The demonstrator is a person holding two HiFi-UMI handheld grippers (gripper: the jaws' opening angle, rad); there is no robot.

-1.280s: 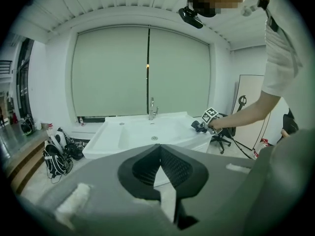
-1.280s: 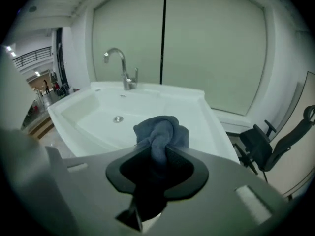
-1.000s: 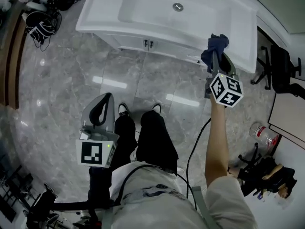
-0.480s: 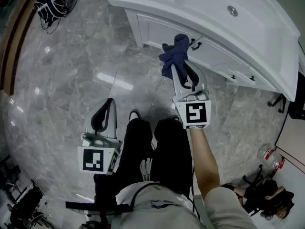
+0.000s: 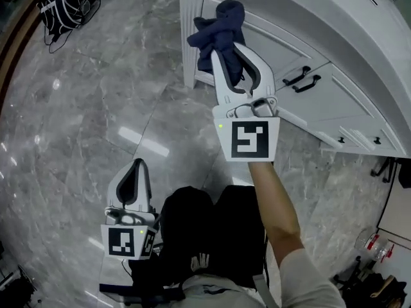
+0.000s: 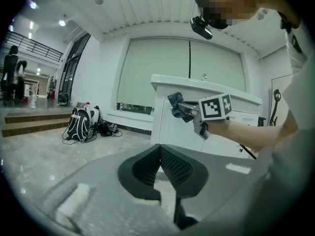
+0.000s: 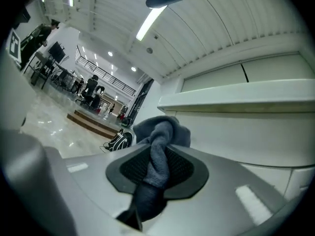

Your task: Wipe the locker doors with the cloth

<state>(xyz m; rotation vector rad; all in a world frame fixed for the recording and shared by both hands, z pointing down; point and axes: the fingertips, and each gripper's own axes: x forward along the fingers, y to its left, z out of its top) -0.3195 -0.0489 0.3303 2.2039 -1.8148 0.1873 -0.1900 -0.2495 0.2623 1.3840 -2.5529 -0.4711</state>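
Dark blue cloth (image 5: 218, 24) is clamped between the fingers of the right gripper (image 5: 230, 59), bunched up and protruding past the tips. It is held at the left end of the white cabinet (image 5: 379, 63), just beside the leftmost door (image 5: 270, 37); contact with the door cannot be confirmed. Left gripper (image 5: 136, 172) is held low over the marble floor (image 5: 96, 95), beside the person's legs, fingers closed together, nothing gripped.
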